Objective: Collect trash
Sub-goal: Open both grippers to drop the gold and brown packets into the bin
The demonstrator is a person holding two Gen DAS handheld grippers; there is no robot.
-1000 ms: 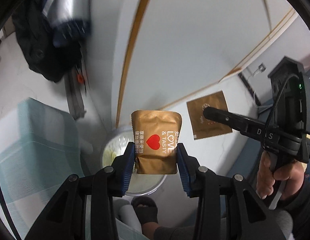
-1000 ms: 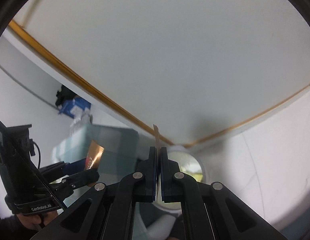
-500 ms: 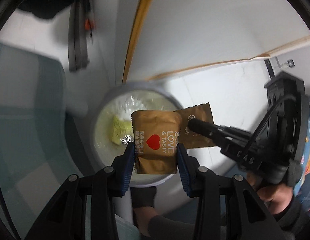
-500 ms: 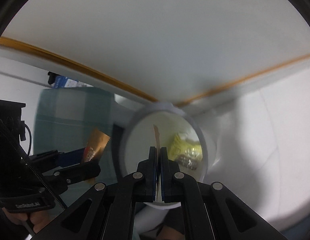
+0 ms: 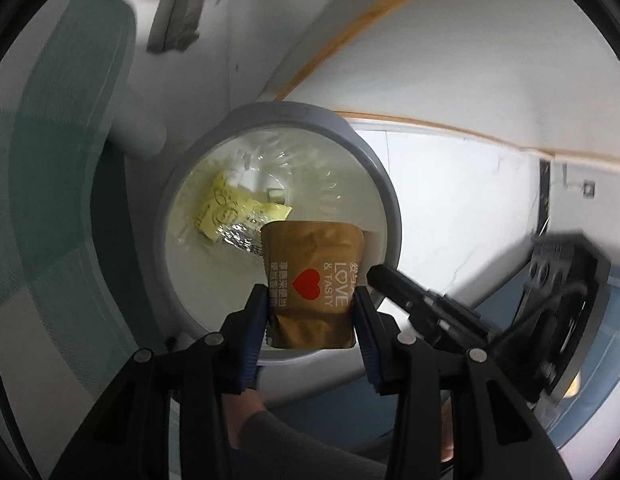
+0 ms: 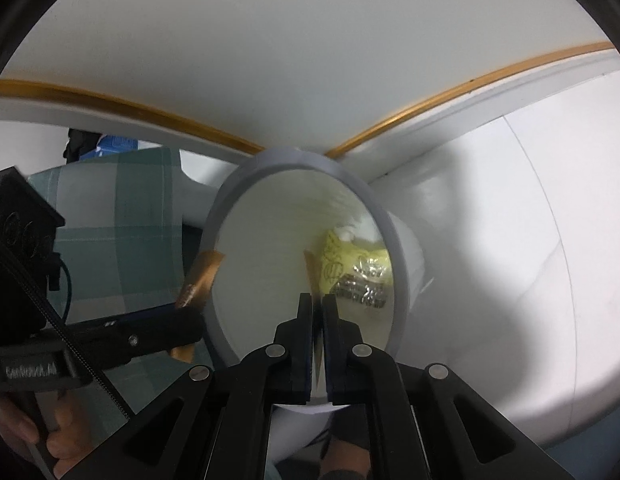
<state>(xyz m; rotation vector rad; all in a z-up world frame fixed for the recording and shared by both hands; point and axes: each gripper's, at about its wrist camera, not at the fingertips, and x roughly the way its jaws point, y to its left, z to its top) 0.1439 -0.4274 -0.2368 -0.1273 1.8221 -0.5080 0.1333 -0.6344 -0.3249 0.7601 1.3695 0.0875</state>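
Two tools hold trash over one round bin. In the left wrist view the left tool (image 5: 312,312) pinches a gold "LOVE & TASTY" pouch (image 5: 315,280) by its two side edges, one blue pad on each. The pouch stands upright in the frame, its long axis running up and away from the tool, printed face to the camera with the red heart near its middle; the lettering runs sideways along that axis. Its upper end lies in front of the mouth of the grey-rimmed bin (image 5: 386,200), which fills the centre of the frame, lined with clear film, with a yellow wrapper (image 5: 226,212) and a silvery crumple at the bottom.

From the lower right of that frame the right tool (image 5: 376,274) reaches in, its tip just beside the pouch's right edge.

In the right wrist view the right tool (image 6: 318,312) is pressed together on a thin brown wrapper (image 6: 312,272), seen edge-on as a narrow strip rising straight up from between the fingers, over the bin's opening (image 6: 226,196). At the left of that frame the left tool carries the gold pouch (image 6: 202,276) at the bin's left rim, tilted to the upper right. A teal checked surface (image 6: 122,220) lies behind it.
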